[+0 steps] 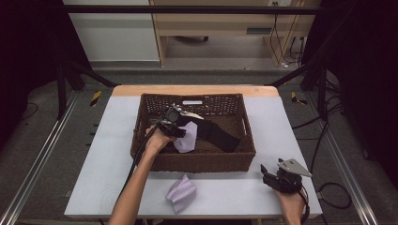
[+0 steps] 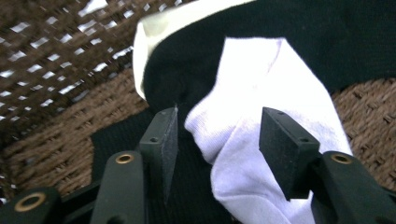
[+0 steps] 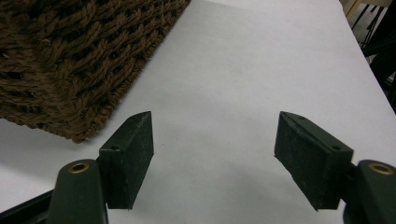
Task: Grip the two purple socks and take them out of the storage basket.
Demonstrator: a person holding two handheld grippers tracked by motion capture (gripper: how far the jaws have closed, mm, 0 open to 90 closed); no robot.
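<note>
Left gripper (image 2: 219, 135) was down in the basket (image 1: 146, 140), jaws apart around the white sock (image 2: 261, 140) lying on a black one (image 2: 327, 42), lined up to grab. Right gripper (image 3: 212, 158) idled wide over the table (image 3: 261, 60).

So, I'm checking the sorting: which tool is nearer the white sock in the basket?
Left. The left tool straddles the white sock inside the basket; the right tool rests outside on the table.
</note>
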